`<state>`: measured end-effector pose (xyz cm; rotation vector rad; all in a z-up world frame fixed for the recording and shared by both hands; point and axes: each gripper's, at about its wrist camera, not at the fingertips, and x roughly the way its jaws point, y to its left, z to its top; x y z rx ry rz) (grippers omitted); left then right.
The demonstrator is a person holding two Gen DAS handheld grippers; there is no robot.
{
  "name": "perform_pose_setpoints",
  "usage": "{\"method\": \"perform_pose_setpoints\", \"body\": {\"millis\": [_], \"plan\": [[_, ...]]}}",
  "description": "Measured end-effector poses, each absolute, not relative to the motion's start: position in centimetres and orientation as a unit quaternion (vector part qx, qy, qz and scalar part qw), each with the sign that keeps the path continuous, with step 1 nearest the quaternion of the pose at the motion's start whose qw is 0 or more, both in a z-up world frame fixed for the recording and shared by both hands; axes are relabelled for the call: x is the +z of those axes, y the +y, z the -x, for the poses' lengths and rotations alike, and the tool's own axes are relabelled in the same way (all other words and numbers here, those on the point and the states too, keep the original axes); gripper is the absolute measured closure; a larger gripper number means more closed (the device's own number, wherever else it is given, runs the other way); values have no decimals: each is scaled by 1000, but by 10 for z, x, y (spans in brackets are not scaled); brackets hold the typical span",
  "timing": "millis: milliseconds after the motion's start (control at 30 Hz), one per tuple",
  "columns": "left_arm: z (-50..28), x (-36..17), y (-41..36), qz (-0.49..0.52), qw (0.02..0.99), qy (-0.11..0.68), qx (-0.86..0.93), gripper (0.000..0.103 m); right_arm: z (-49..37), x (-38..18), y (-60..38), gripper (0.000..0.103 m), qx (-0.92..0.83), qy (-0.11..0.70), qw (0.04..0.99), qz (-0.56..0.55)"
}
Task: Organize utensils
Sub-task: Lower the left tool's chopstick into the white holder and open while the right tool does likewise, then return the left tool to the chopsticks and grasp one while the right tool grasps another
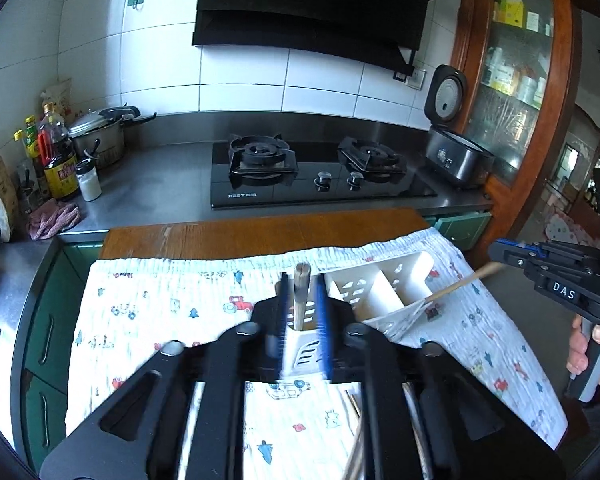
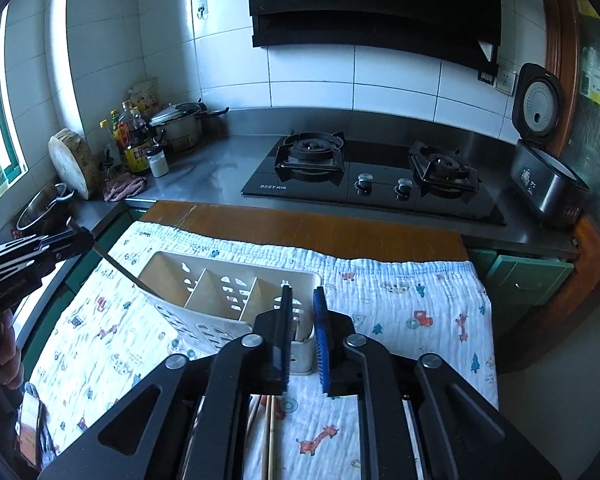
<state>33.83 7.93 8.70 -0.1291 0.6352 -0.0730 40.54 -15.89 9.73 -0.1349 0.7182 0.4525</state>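
A white utensil holder [image 1: 384, 288] with three compartments stands on a patterned cloth [image 1: 160, 312]; it also shows in the right wrist view [image 2: 220, 292]. My left gripper [image 1: 302, 280] is shut on a chopstick [image 1: 301, 300] whose lower end dips into the holder's near compartment. My right gripper [image 2: 302, 292] is shut on a chopstick [image 2: 300, 330] whose tip is over the holder's right compartment; in the left wrist view this gripper [image 1: 500, 258] holds a light stick [image 1: 460, 284] slanting into the holder. More chopsticks [image 2: 270, 436] lie on the cloth below the grippers.
The cloth covers a wooden board [image 2: 300, 220] in front of a steel counter. Behind it are a black two-burner gas hob [image 1: 320, 172], a rice cooker [image 1: 456, 156] with its lid up, bottles [image 1: 60, 160], a pot [image 1: 100, 132] and a rag [image 1: 54, 220].
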Motion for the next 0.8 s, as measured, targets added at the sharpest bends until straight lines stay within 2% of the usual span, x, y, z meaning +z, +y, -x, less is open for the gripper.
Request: {"method": "perform_pose_setpoints", "body": {"millis": [33,100,300,500,800], "plan": [[-333,90,78,62,950,304,-38,75,-403,100,-160,86,220,344,910,65],[-324,97,77,54,953,296,-29,72,-397,106,-164,76,215,334,915,69],[-281,111,78,60,959,276,-28,71,-356,128,-179,67,218,295,928,71],[-223,92,72,72,957,278,-36,71,-298,111,-192,67,238,284,926,74],[-160,28,60,96,945,306,-68,71,-233,26,-216,68,255,327,908,53]]}}
